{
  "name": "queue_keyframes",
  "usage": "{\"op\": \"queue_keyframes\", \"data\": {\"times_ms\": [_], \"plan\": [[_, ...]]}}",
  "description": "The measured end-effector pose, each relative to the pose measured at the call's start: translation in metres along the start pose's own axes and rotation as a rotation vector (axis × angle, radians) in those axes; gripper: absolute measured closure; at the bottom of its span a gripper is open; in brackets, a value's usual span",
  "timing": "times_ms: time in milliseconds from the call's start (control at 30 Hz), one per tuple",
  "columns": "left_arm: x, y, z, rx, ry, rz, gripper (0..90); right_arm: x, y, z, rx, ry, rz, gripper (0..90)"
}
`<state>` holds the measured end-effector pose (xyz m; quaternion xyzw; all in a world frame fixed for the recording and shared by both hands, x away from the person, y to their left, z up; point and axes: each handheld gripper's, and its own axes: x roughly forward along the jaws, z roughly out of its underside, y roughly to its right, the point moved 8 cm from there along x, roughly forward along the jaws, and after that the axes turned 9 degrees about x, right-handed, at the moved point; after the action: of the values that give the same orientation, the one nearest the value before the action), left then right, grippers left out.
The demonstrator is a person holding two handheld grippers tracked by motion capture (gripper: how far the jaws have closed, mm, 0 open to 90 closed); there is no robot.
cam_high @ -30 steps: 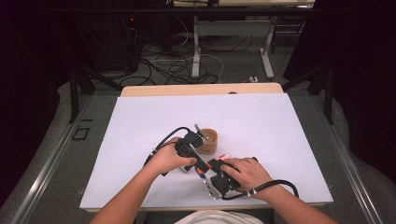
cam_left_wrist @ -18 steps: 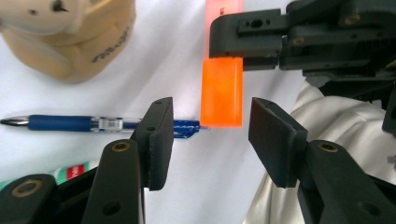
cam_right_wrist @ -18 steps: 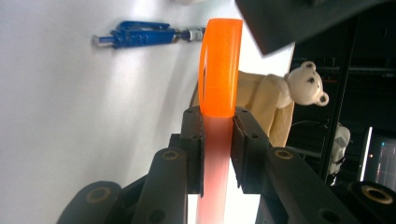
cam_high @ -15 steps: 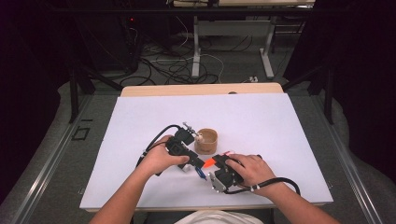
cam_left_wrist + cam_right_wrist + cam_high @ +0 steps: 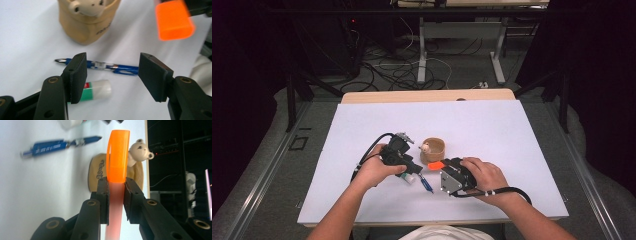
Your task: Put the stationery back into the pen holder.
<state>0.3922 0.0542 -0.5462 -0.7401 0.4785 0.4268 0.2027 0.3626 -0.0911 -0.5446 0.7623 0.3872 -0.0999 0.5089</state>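
the right gripper (image 5: 116,186) has its jaws clamped on a translucent orange highlighter pen with a bright orange cap (image 5: 117,157), held just short of the tan round holder with a small bear figure on its rim (image 5: 136,167). in the high view that holder (image 5: 434,148) sits a little left of the frame's centre on the white tabletop (image 5: 492,130), with the capped end of the highlighter (image 5: 436,165) just below it, so the pen is carried but not yet dropped in.

the left gripper (image 5: 112,68) has just been opening its jaws; they stand about half apart with nothing pressed between them. beyond them, in the middle of the left gripper view, a blue ballpoint pen (image 5: 110,67) lies flat on the tabletop, and a white stick with a green and red label (image 5: 96,90) lies just below it.

as a judgement, the tidying is at an early stage: the holder looks to have no pens in it, one is on its way, and two things wait on the tabletop.
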Motion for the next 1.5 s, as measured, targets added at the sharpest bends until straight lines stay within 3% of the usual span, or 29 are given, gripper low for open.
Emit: {"op": "queue_keyframes", "data": {"times_ms": [100,167,267,367,433,800,1300,1500], "plan": [[-0.001,-0.004,0.001,0.005,0.022,-0.023,38.1,0.0,0.005,0.001,0.076,0.015,-0.001,76.7],[-0.002,-0.006,0.001,-0.003,0.028,-0.032,37.6,-0.001,0.01,0.001,0.091,0.022,-0.018,76.7],[-0.003,-0.007,0.001,-0.009,0.042,-0.037,36.9,-0.001,0.014,0.0,0.209,0.06,-0.026,76.7],[-0.004,-0.009,0.002,-0.013,0.045,-0.048,36.4,-0.002,0.02,0.001,0.273,0.074,-0.03,76.7],[-0.004,-0.009,0.002,-0.029,0.054,-0.034,36.4,-0.002,0.024,0.001,0.314,0.091,-0.03,76.7],[-0.005,-0.018,0.004,-0.077,0.085,-0.066,19.2,0.003,0.048,0.001,0.54,0.185,-0.046,76.7],[-0.008,-0.028,0.006,-0.096,0.099,-0.147,8.1,0.013,0.076,-0.007,0.802,0.35,-0.027,76.7],[-0.007,-0.03,0.007,-0.098,0.108,-0.155,6.0,0.02,0.082,-0.008,0.902,0.399,-0.013,76.7]]}}
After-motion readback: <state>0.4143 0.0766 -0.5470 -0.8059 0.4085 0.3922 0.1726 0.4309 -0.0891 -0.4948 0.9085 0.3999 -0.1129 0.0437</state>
